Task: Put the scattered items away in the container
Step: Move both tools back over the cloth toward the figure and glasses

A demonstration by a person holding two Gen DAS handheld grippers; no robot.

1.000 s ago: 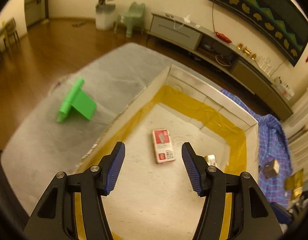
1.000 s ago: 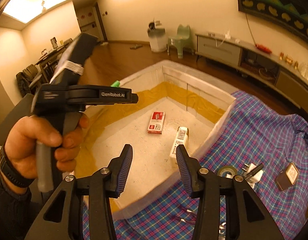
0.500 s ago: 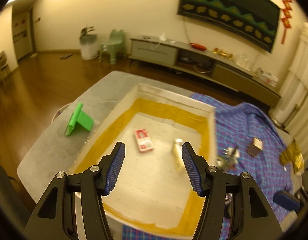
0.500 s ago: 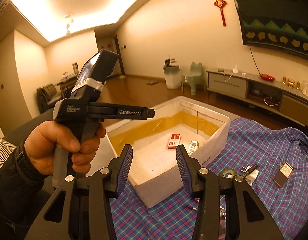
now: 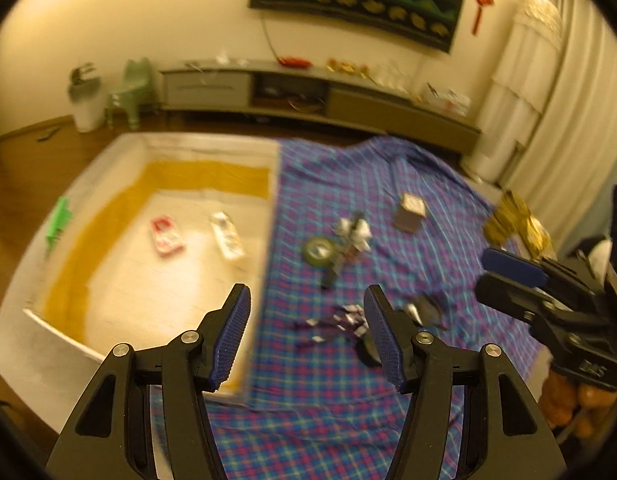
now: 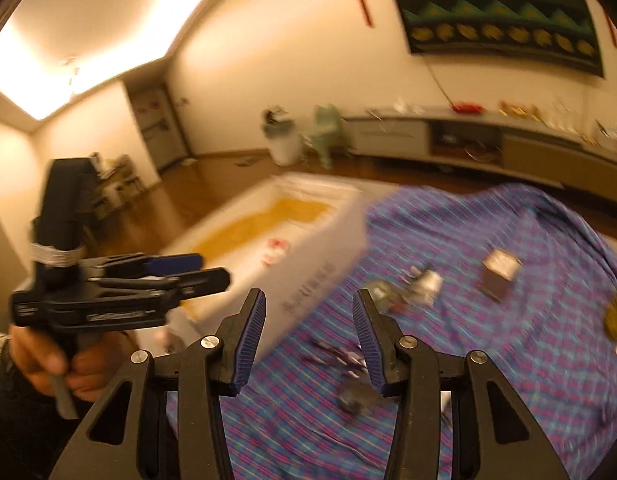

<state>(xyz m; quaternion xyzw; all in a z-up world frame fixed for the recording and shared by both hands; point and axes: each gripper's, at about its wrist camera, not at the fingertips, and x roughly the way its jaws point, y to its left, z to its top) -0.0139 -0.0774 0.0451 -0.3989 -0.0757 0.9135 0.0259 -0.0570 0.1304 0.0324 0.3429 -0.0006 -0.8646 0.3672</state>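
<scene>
Moved: both views have been swung right since a second ago, off the container and onto the plaid cloth [image 5: 388,184]; both shots are blurred.
Left hand-held gripper [image 5: 306,336]: jaws are held apart, nothing is gripped; it's hung over the near edge where container and cloth meet.
Right hand-held gripper [image 6: 310,334]: jaws are kept apart as before, nothing is pinched between the pads; it's pointed at the cloth just right of the container's near corner.
Container [image 5: 120,320]: white box with a yellow-lined inside, sat on the left of the desk, its right wall laid against the cloth.
Already inside: a red-and-white pack [image 5: 166,236] and a white packet [image 5: 227,236], lying near each other on the floor of the box.
Scattered items: a tape roll [image 5: 319,250], a small brown box [image 5: 409,213] further right, and tiny bits [image 5: 340,322] on the near cloth, too smeared to be named.
Green thing [image 5: 58,222]: seen just past the container's left wall.
</scene>
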